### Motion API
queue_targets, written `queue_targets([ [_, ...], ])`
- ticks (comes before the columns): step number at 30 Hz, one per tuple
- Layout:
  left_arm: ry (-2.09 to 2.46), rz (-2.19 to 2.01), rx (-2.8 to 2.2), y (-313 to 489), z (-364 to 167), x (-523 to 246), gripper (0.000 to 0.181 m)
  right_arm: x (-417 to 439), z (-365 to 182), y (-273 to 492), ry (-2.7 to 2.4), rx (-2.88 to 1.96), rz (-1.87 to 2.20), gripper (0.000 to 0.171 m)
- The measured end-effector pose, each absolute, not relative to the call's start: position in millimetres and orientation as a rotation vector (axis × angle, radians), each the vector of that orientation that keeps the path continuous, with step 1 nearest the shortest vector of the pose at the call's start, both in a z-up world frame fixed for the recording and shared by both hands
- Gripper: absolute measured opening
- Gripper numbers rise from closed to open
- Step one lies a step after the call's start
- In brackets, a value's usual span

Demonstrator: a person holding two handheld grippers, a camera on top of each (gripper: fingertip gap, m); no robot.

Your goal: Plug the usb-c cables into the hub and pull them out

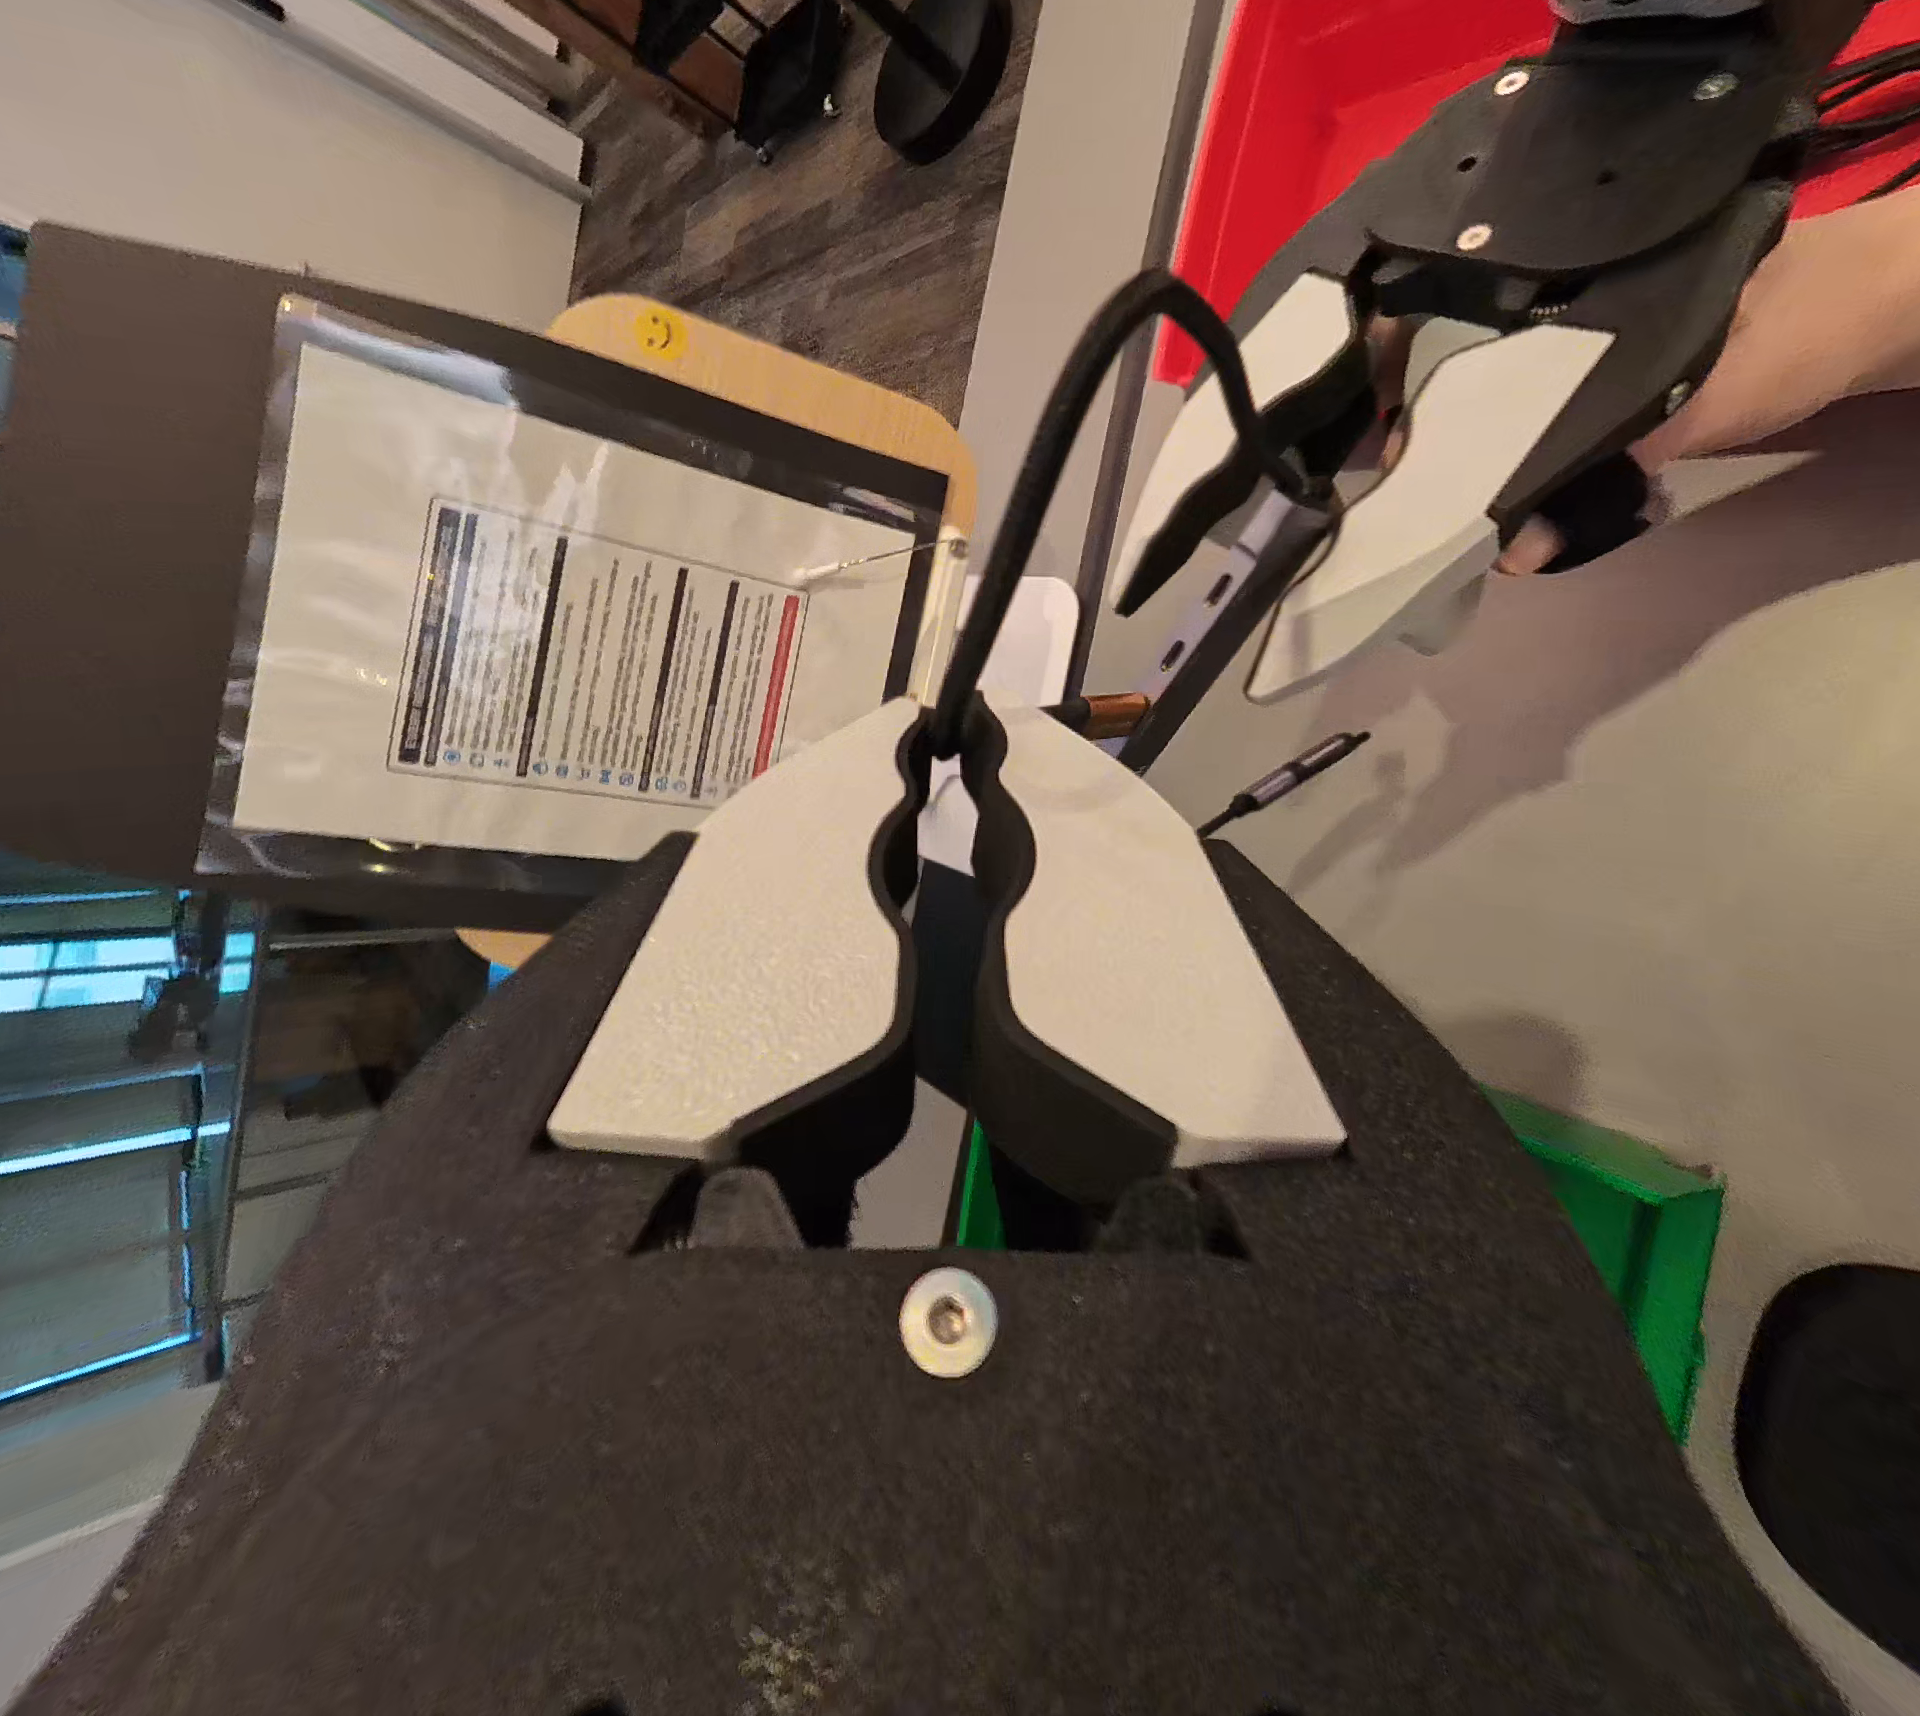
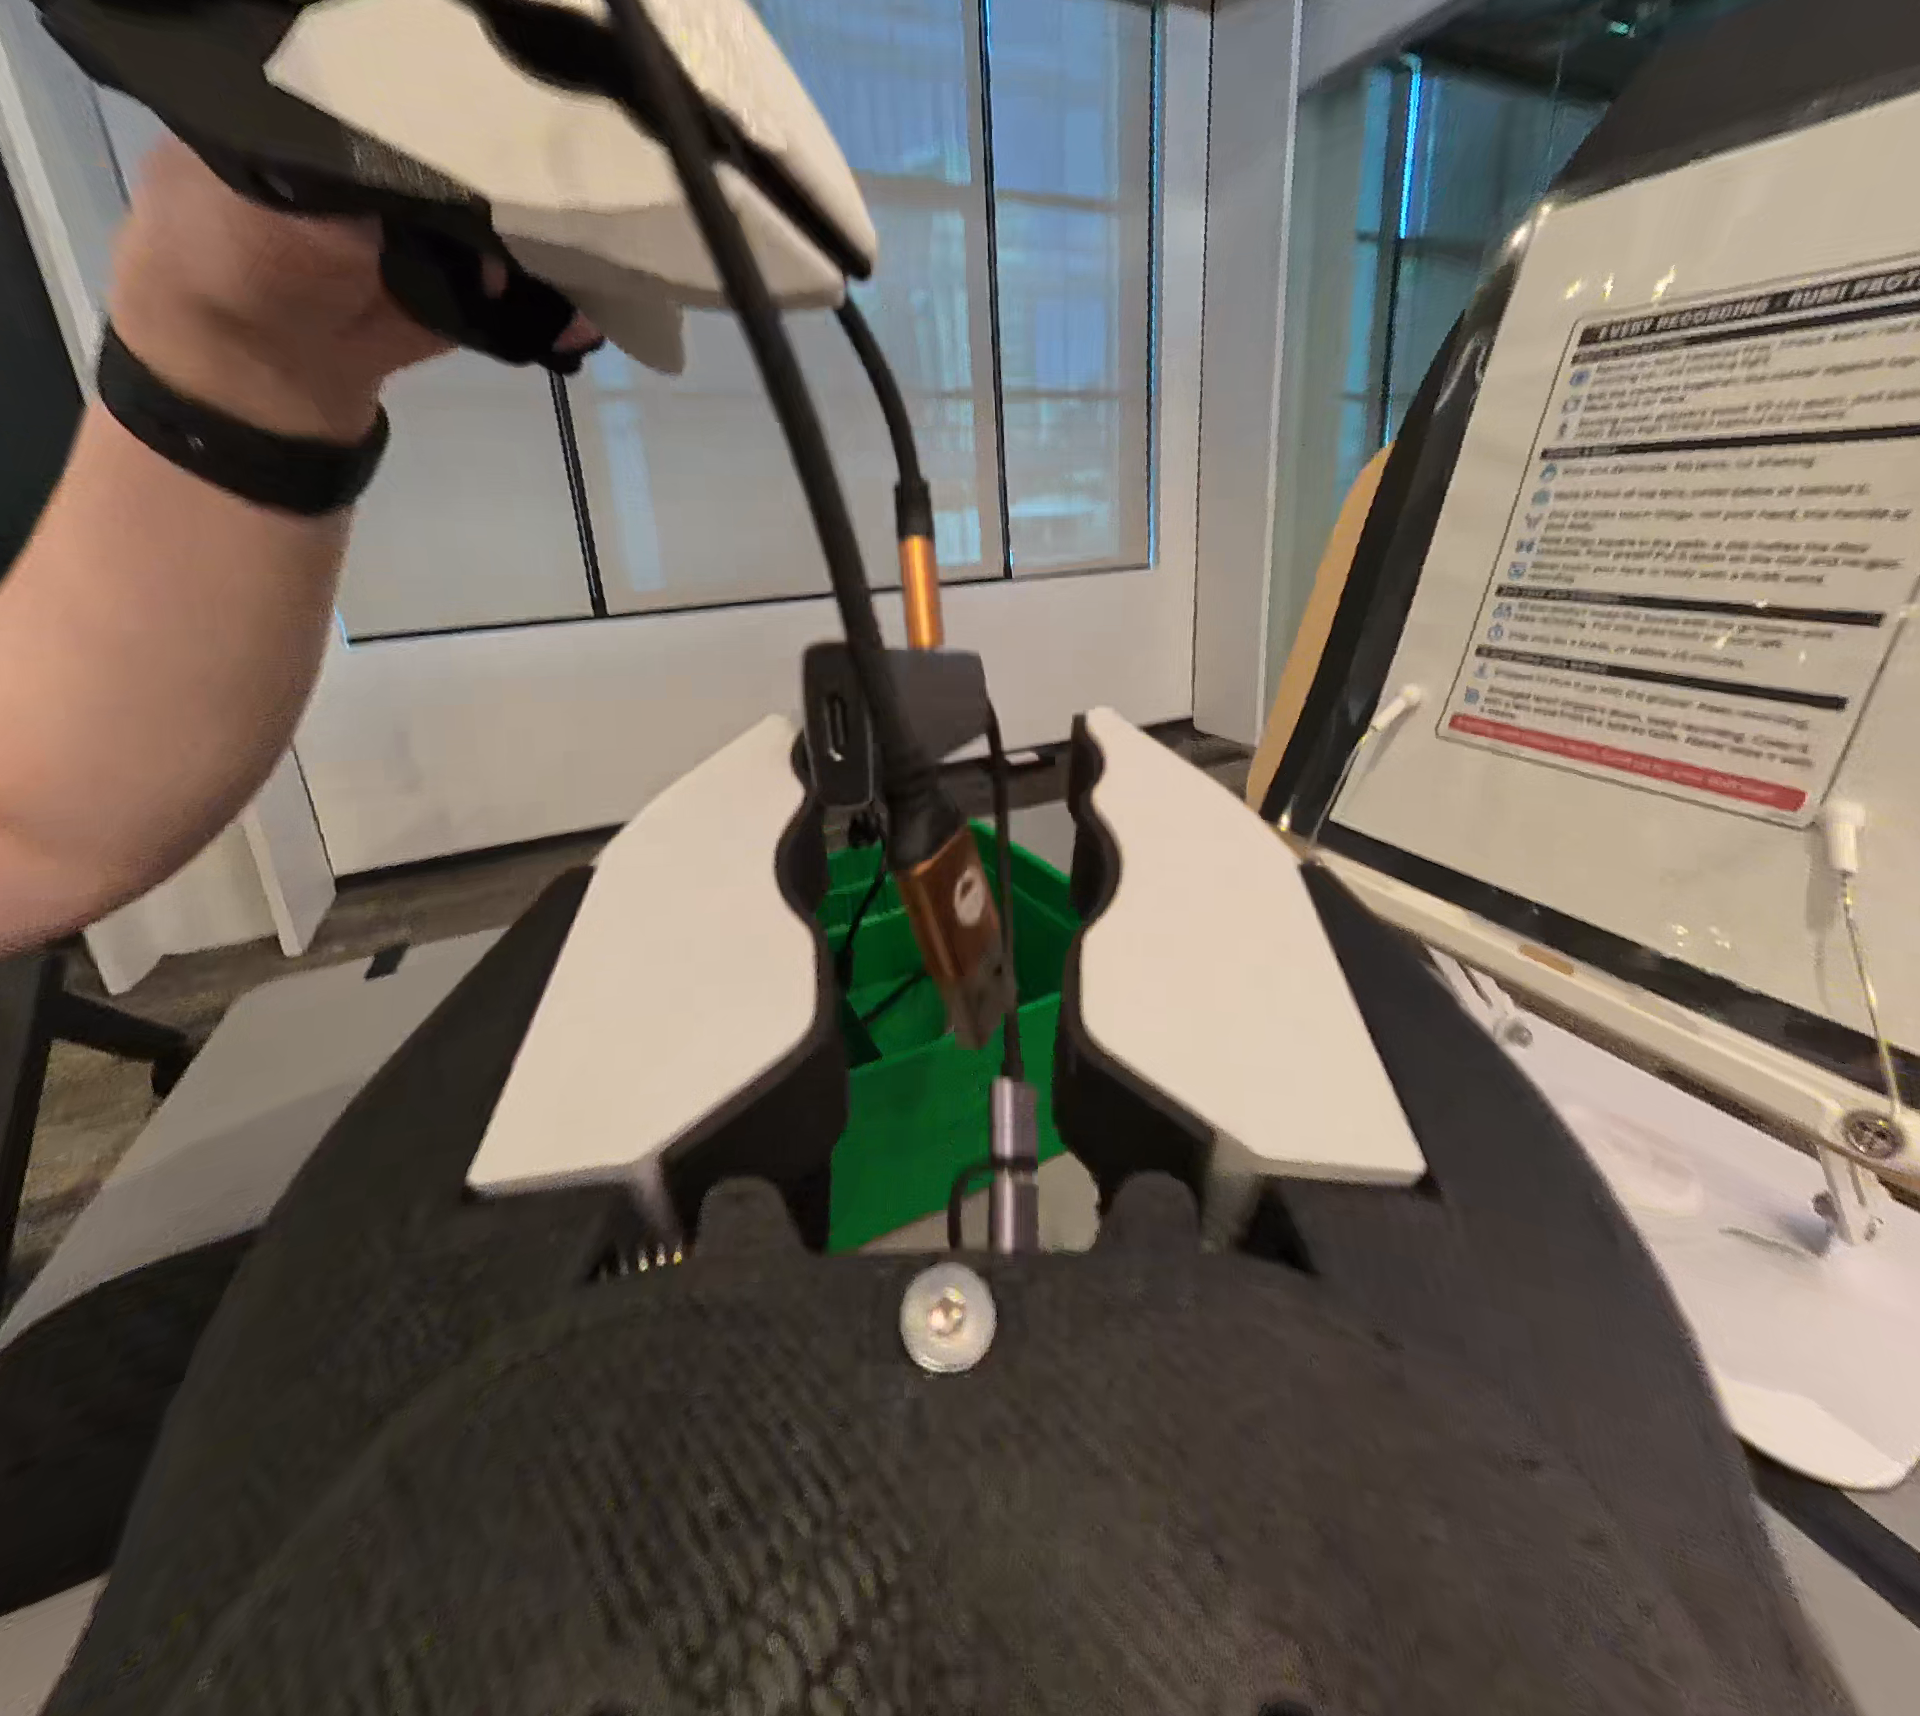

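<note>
A: Starting at the left hand-held gripper [image 1: 945, 736]. How far closed?

B: Almost fully closed, tips pinched on a black braided cable [image 1: 1039, 440], right at the wavy black foam edges. White grainy plates on both fingers. Rough black body behind, with one silver screw.

A: And along the cable from there?

B: Arching up out of the tips, then down toward the hub [image 2: 925, 690]. Two copper-coloured metal plugs on it, counted. A slim round one [image 2: 917, 575] standing directly above the hub, seemingly seated in its top, though hard to confirm. A flat, wider one [image 2: 951, 928] dangling just below the hub.

A: Right hand-held gripper [image 2: 938, 741]?

B: Same build: white plates, black foam edges. Jaws well apart, clamped on nothing. Hub up in the air just past the fingertips, close against one of them. Touching or not, impossible to tell.

A: The hub itself?

B: One only. Dark grey, slim, bar-shaped, with small oval ports along one side. One thin black lead hanging below it, ending in a grey metal connector [image 2: 1006, 1147].

A: Farther out?

B: Two plastic bins: a green one [image 2: 935, 1116] beneath the hub, a red one [image 1: 1351, 56] beyond it in the left wrist view. One printed sheet in a clear stand [image 2: 1662, 523] off to the hub's right. Pale, smooth surface [image 1: 1558, 887] under the hub. One bare hand [image 2: 239, 295] with a black wristband, up and left of the hub, gripping the left tool.
</note>
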State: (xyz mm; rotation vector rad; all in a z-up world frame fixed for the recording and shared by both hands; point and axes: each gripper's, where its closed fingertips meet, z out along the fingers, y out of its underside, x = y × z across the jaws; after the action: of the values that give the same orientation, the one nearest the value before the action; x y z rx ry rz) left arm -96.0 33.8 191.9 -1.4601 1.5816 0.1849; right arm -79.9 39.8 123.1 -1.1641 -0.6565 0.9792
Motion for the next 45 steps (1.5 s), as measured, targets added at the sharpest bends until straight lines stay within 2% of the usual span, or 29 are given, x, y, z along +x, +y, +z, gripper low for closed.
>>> queue_targets([
  [1,1.591,0.187,-1.45,32,191,-92,0.004,-78,125,39,-0.652,-1.161,0.989,0.041],
  [2,1.598,0.182,-1.443,30,191,-89,0.004,-77,124,40,-0.661,-1.176,0.99,0.033],
  [3,1.604,0.17,-1.439,28,191,-86,0.004,-78,122,37,-0.7,-1.179,0.996,0.014],
  [6,1.572,0.146,-1.416,27,196,-80,0.005,-75,125,33,-0.733,-1.155,0.972,0.011],
  [11,1.462,-0.041,-1.464,21,189,-95,0.061,-68,139,18,-0.79,-1.078,0.952,0.011],
  [12,1.432,-0.11,-1.463,19,184,-100,0.062,-66,142,15,-0.802,-1.065,0.96,0.01],
  [17,1.281,-0.63,-1.348,0,165,-104,0.059,-54,156,-1,-0.852,-0.972,0.991,0.011],
  [21,1.192,-0.905,-1.092,-25,178,-96,0.044,-49,163,-18,-0.898,-0.864,1.081,0.01],
  [27,1.32,-0.882,-1.043,-39,162,-75,0.041,-46,166,-44,-0.987,-0.72,1.208,0.01],
  [30,1.371,-0.804,-0.982,-47,155,-66,0.027,-49,164,-51,-1.031,-0.686,1.223,0.01],
  [35,1.429,-0.701,-0.952,-55,142,-57,0.024,-56,159,-64,-1.079,-0.609,1.245,0.01],
  [39,1.422,-0.808,-0.884,-67,142,-58,0.01,-59,155,-66,-1.083,-0.567,1.261,0.01],
  [45,1.407,-0.806,-0.861,-67,138,-61,0.01,-61,151,-66,-1.074,-0.511,1.24,0.01],
])
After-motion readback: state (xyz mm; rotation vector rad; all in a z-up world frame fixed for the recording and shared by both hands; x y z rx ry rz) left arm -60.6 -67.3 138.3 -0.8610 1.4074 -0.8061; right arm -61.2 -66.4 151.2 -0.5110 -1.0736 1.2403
